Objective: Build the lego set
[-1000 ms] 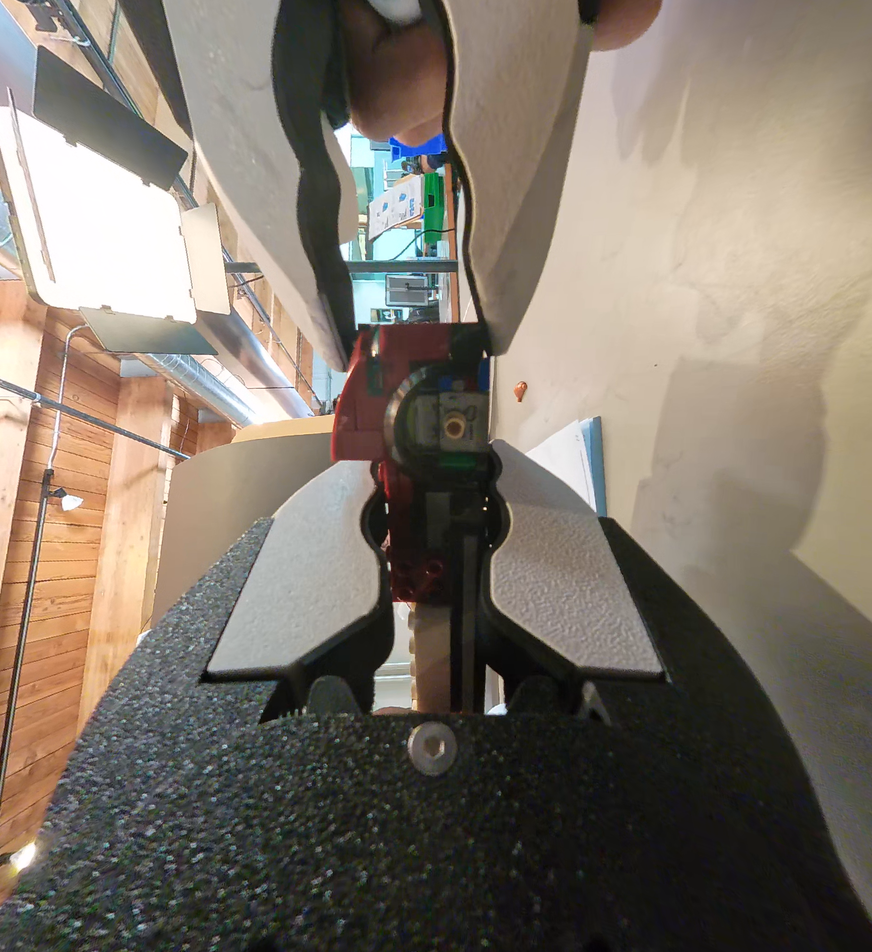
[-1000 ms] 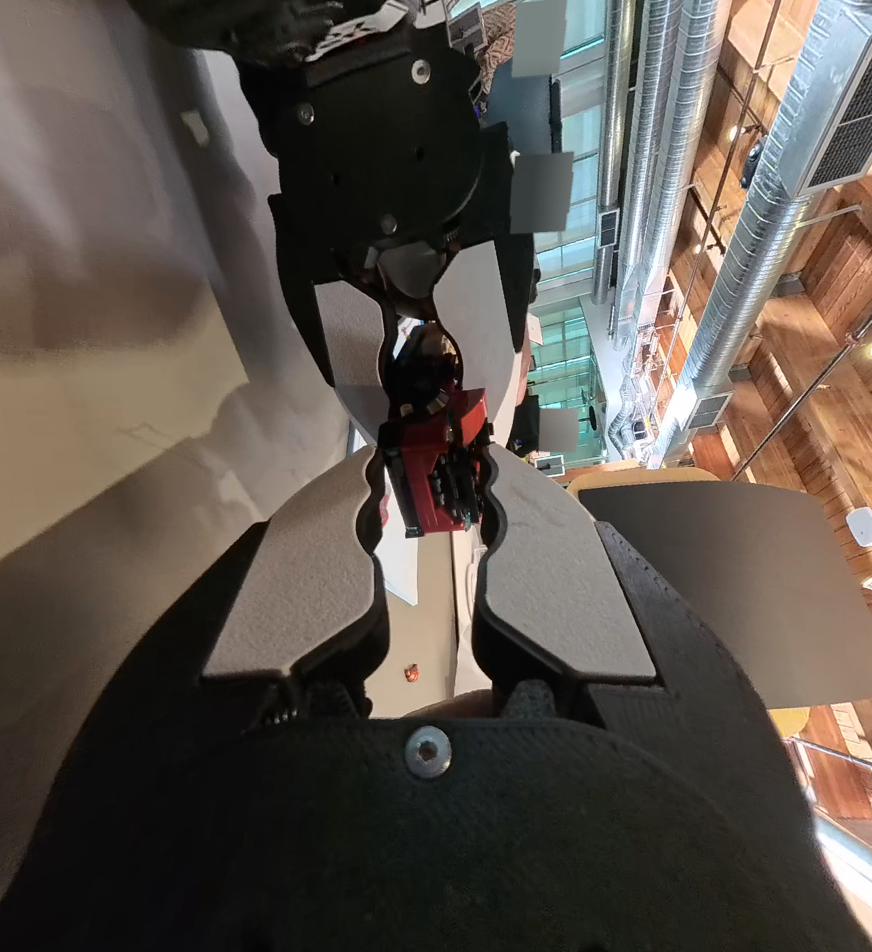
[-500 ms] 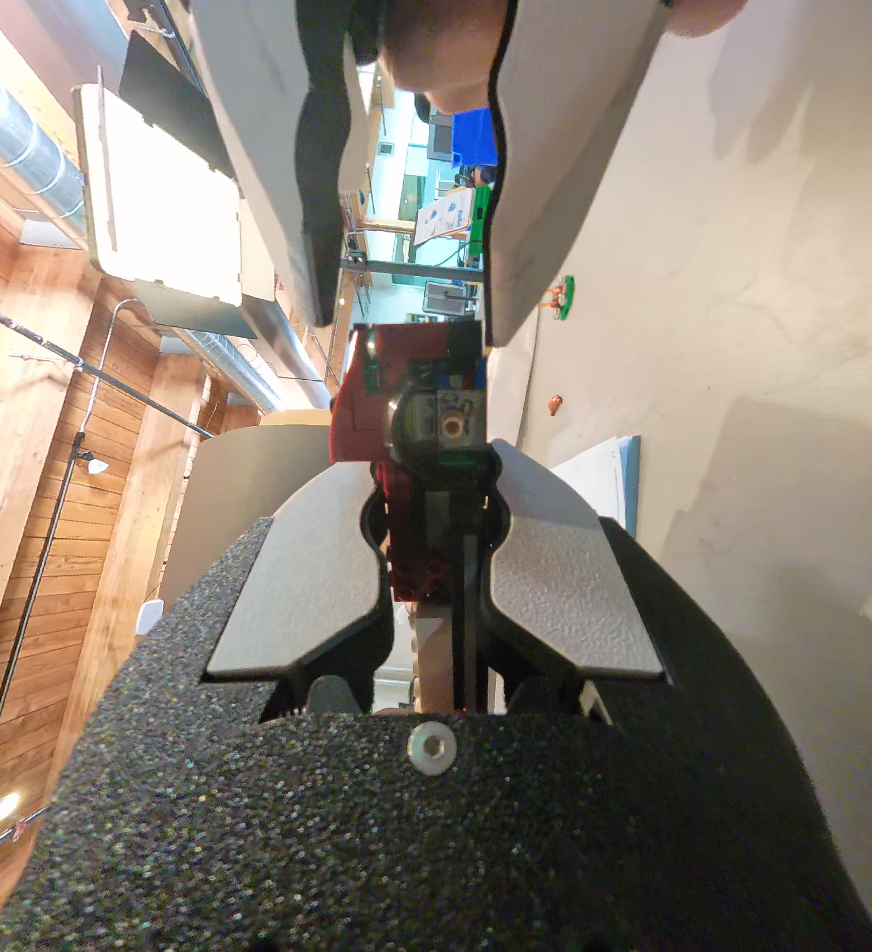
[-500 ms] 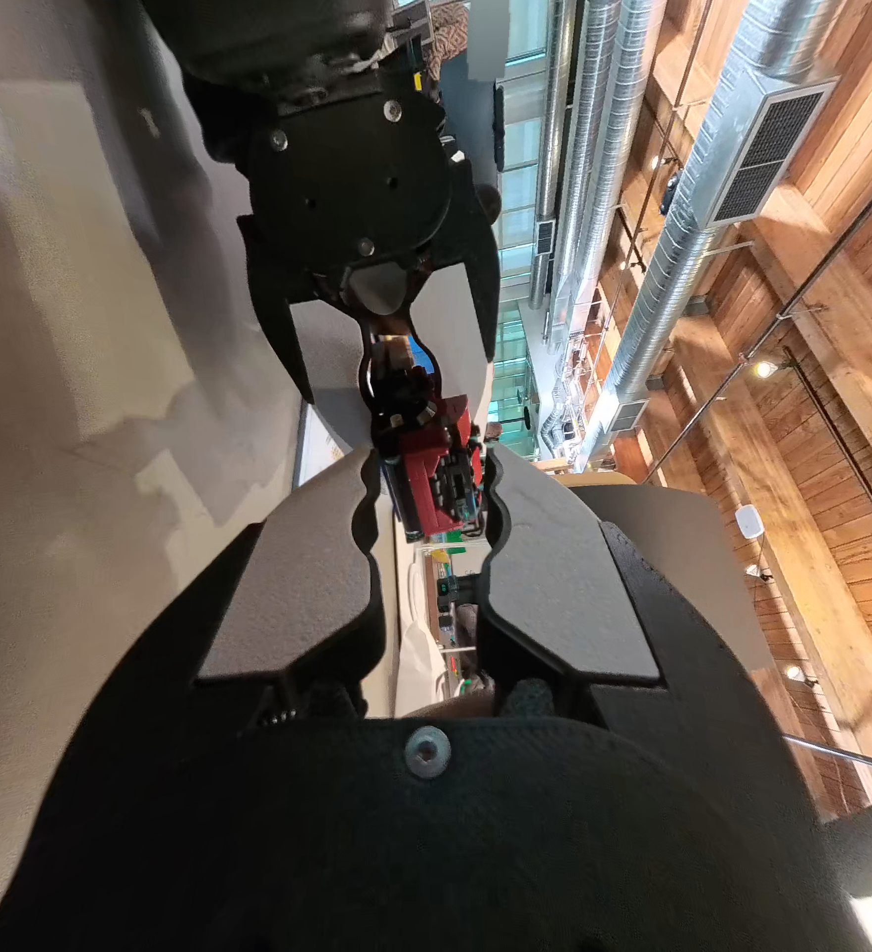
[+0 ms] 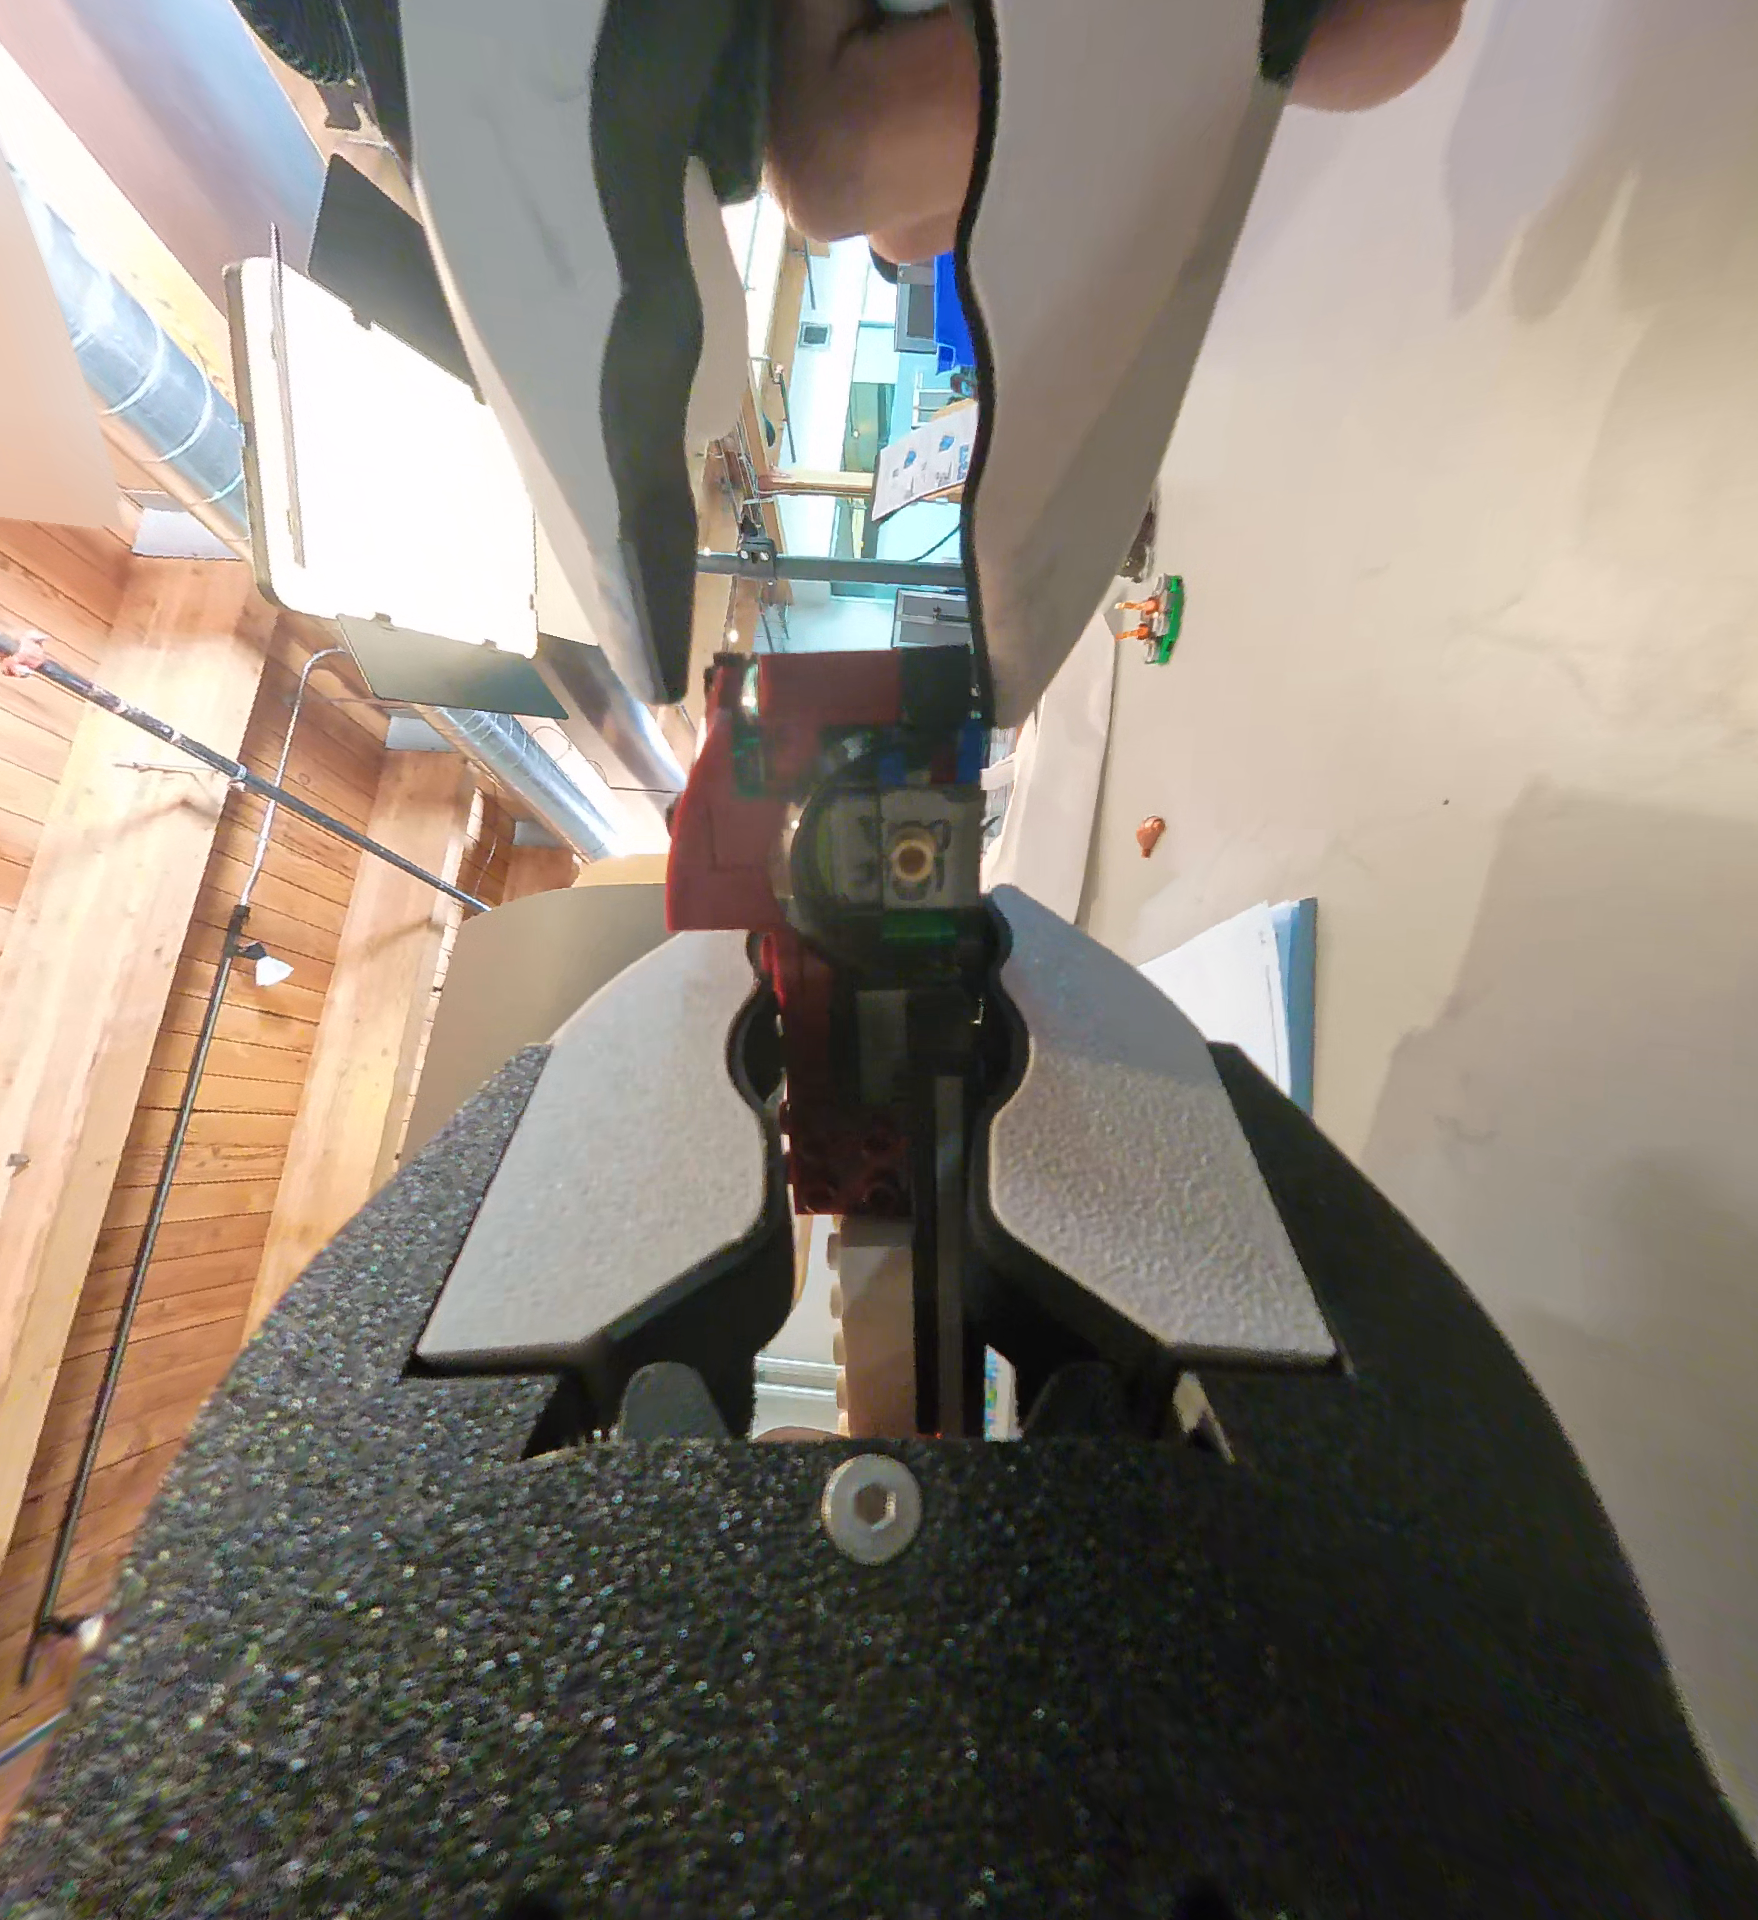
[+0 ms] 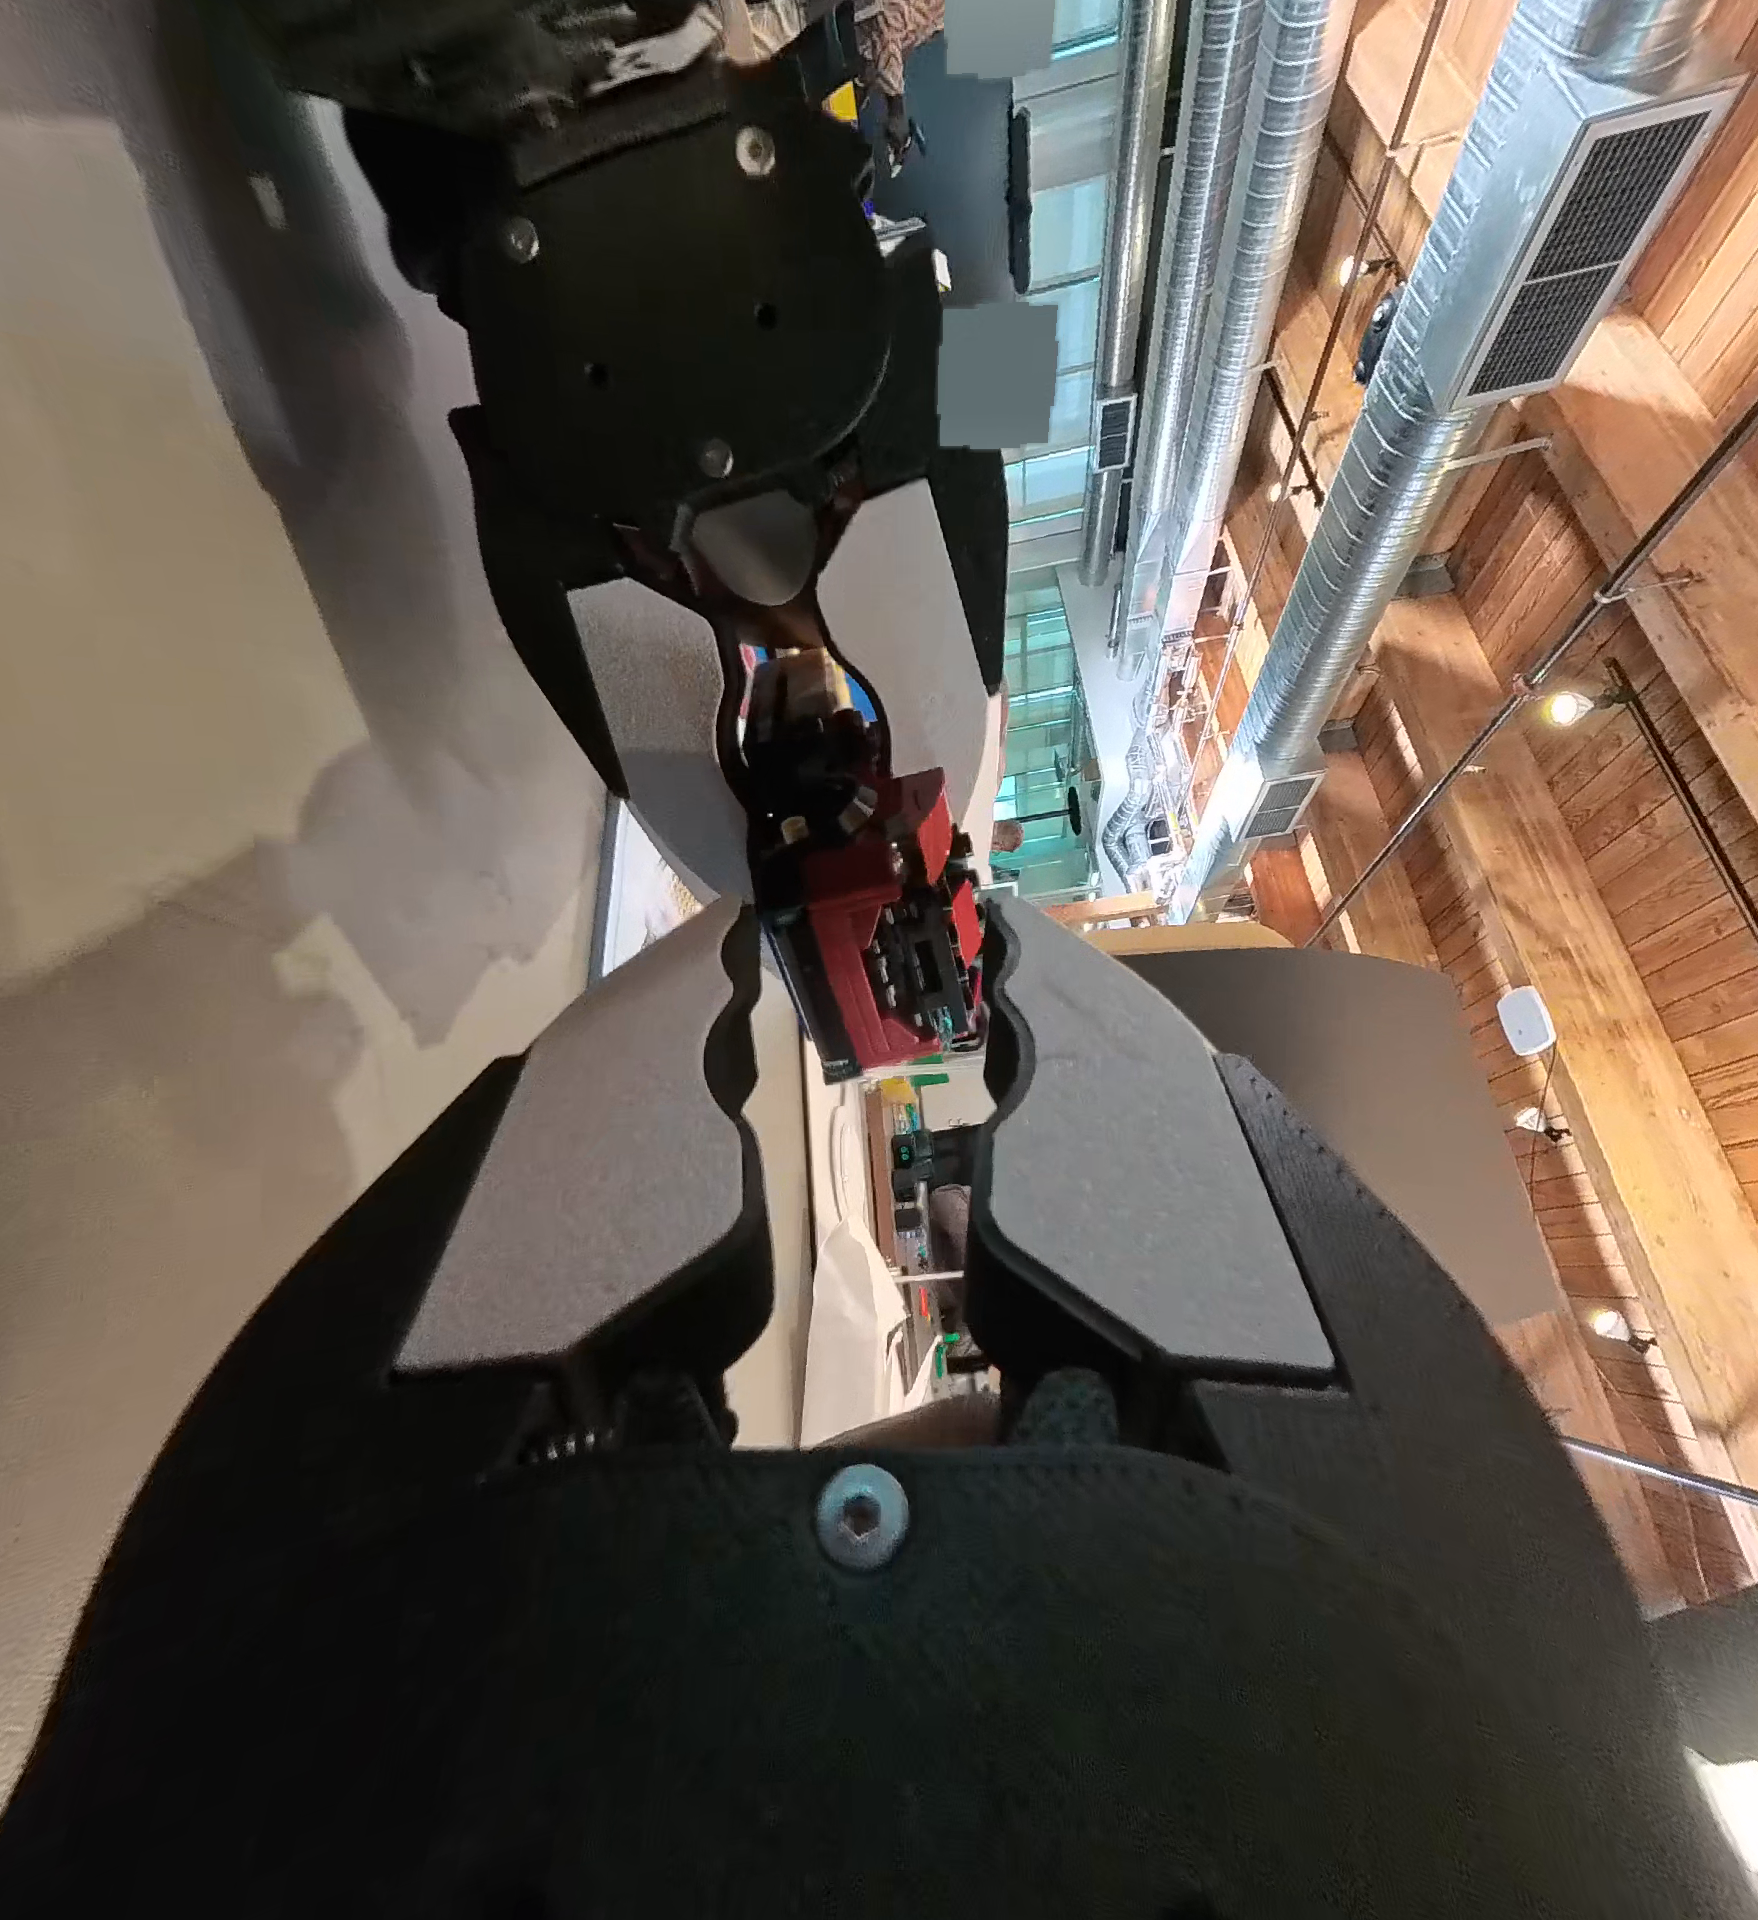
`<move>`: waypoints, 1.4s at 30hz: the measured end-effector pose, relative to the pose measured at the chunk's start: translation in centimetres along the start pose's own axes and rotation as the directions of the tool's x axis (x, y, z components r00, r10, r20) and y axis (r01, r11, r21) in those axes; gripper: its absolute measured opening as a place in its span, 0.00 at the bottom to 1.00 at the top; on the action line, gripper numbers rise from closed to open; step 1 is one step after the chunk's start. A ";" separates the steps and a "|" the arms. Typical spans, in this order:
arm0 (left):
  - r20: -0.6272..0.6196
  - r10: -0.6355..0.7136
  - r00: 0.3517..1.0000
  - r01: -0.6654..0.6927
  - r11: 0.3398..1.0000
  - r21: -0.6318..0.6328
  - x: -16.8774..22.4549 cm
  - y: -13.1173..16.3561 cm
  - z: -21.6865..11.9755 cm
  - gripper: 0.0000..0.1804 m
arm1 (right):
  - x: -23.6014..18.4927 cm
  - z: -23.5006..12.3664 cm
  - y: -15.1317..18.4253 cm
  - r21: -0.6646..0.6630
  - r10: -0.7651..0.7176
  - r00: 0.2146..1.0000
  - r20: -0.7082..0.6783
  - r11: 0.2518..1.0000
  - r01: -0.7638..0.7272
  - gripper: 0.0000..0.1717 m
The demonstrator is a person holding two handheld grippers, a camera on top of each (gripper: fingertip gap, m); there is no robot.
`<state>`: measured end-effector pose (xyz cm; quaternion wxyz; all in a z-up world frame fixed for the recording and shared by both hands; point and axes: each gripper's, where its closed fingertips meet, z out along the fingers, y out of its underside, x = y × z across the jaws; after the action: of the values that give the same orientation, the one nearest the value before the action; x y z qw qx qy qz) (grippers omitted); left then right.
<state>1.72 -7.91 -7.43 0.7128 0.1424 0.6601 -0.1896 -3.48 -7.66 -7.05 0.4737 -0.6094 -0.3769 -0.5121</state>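
Counter [image 5: 1581, 935] runs along one side, both grippers lifted off it, facing each other nose to nose. Between them a red-black brick model [image 5: 833, 831]. Left gripper [image 5: 870, 1023] pinches its near end, pads pressed on both sides, long axis running straight out along the fingers toward the other gripper. Right gripper [image 6: 870, 977] jaws spread around the far end [image 6: 875, 956]; gap shows on one side, other pad just beside it, contact unclear. Small brick bits [image 5: 1155, 623] lie on the counter, well apart.
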 end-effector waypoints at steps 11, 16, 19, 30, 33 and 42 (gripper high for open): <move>0.000 0.051 0.999 -0.051 0.999 0.010 -0.3 0.1 -0.5 0.19 | -0.3 0.4 0.6 -0.021 -0.001 1.000 0.020 1.000 0.001 0.24; 0.002 0.066 0.998 -0.066 0.998 0.018 -0.4 -0.3 -1.1 0.19 | -0.2 0.5 0.4 -0.016 -0.017 1.000 0.007 1.000 0.017 0.23; 0.008 0.074 0.997 -0.074 0.997 0.018 -0.6 -0.5 -1.4 0.19 | -0.1 0.4 0.4 -0.013 -0.033 0.999 0.002 0.999 0.033 0.22; 0.021 0.090 0.996 -0.090 0.996 0.015 -1.0 -0.8 -2.1 0.19 | 0.1 0.5 0.4 -0.012 -0.021 1.000 0.016 1.000 0.022 0.22; 0.022 0.097 0.995 -0.097 0.995 0.013 -1.0 -0.9 -2.2 0.19 | 0.1 0.5 0.4 -0.014 -0.016 1.000 0.024 1.000 0.016 0.22; -0.016 0.097 0.995 -0.097 0.995 0.005 -0.3 -0.6 -2.0 0.19 | -0.5 0.7 1.0 -0.037 0.006 0.999 0.043 0.999 -0.005 0.22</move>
<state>-0.28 -7.49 -7.29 0.7154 0.1774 0.6577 -0.1551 -2.45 -7.25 -7.73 0.4556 -0.6299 -0.3758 -0.5044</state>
